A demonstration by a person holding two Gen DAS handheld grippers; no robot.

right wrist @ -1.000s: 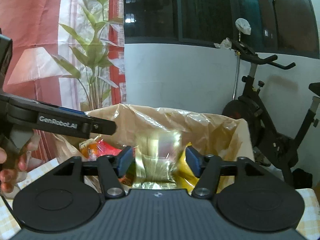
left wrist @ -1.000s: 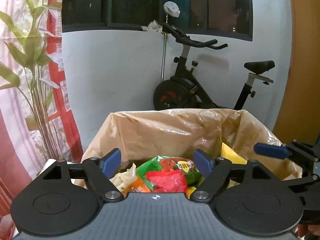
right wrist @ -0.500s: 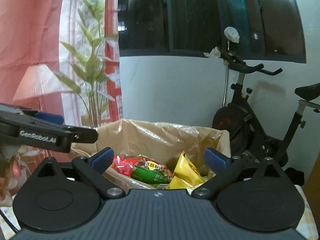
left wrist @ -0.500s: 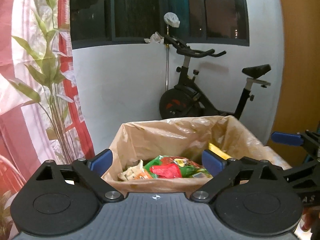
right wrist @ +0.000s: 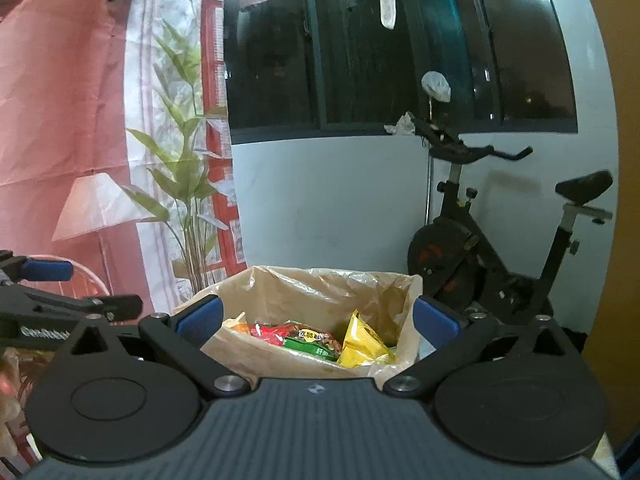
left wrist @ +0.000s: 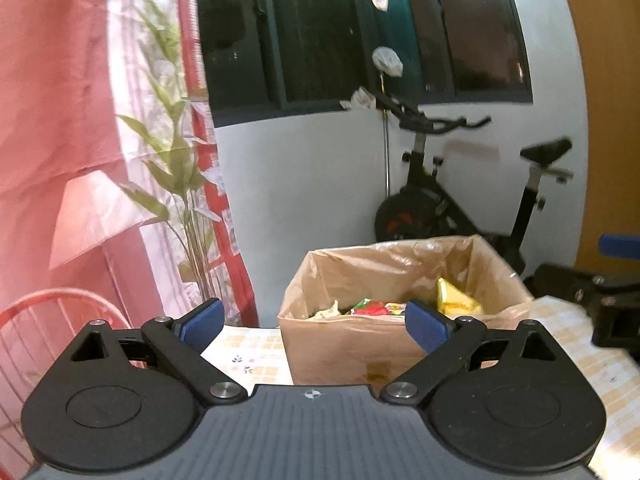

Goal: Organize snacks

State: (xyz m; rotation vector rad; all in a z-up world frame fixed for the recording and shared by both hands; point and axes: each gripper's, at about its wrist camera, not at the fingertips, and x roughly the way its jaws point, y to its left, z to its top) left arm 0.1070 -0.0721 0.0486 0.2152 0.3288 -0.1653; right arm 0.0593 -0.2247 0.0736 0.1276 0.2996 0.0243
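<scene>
Snack packets (right wrist: 320,340) fill a plastic-lined cardboard box (left wrist: 360,354).
Left gripper (left wrist: 316,322) and right gripper (right wrist: 318,320) hover before it, jaws spread wide, holding nothing.

A dark night window (right wrist: 400,48) spans the white wall (right wrist: 328,204) ahead of the jaws; a black exercise bike (right wrist: 492,240) stands right of them; a red-and-white curtain (left wrist: 60,120) and leafy plant (right wrist: 184,176) fill the left.

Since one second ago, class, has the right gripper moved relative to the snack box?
Yes. The right gripper has backed away from the lined box and opened; the box now looks smaller and lies wholly between its spread jaws.
</scene>
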